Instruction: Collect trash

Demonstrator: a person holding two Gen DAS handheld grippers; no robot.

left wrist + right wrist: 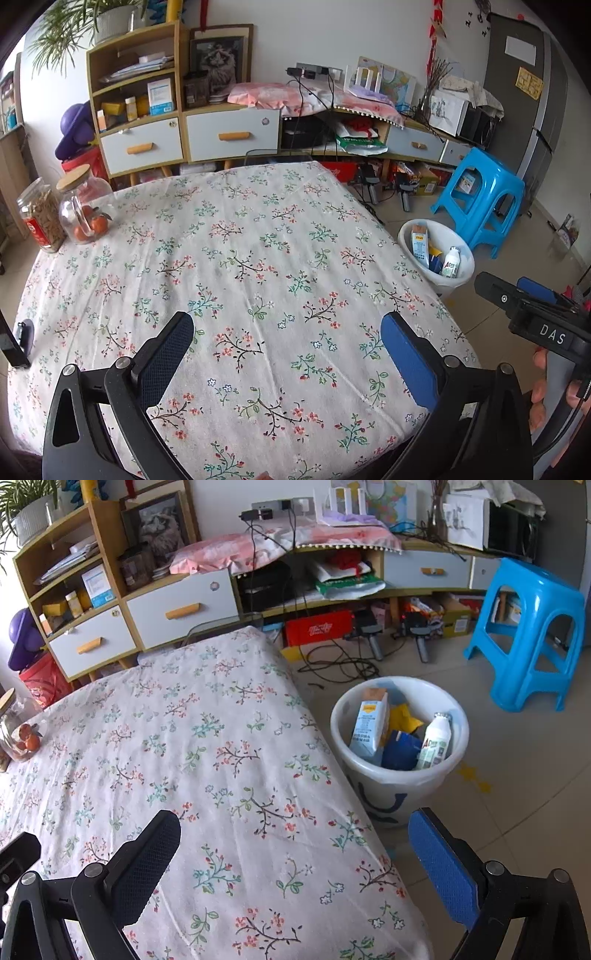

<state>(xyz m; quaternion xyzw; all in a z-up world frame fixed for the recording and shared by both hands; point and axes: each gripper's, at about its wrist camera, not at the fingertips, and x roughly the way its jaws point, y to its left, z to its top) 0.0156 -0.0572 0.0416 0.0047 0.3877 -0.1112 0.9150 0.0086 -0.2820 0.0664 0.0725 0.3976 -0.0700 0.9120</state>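
The left gripper [287,332] hangs over the tabletop [236,258], which wears a white cloth with little flowers. Its two fingers [173,343] are spread wide and hold nothing. The right gripper [295,843] is over the right edge of the same tabletop, and its two fingers [439,864] are spread wide too, with nothing between them. In the left wrist view, the right gripper shows at the far right with a hand [543,391] around it.

The trash sits in a round white plastic bin [388,786] on the tiled floor [517,775], just beside the right side of the tabletop. Inside the bin stands a tall light-blue and white carton [369,727], a small white plastic bottle with a green label [436,742], a dark blue packet [400,749] and a bit of yellow paper [404,718]. The carton leans on the left wall of the bin and the bottle leans on the right wall.

A bright blue plastic stool [532,631] stands on the floor behind the bin. At the far left corner of the tabletop is a glass jar with a wooden lid and orange fruit inside [85,206], and next to it a clear jar of brown bits with a red label [40,218].
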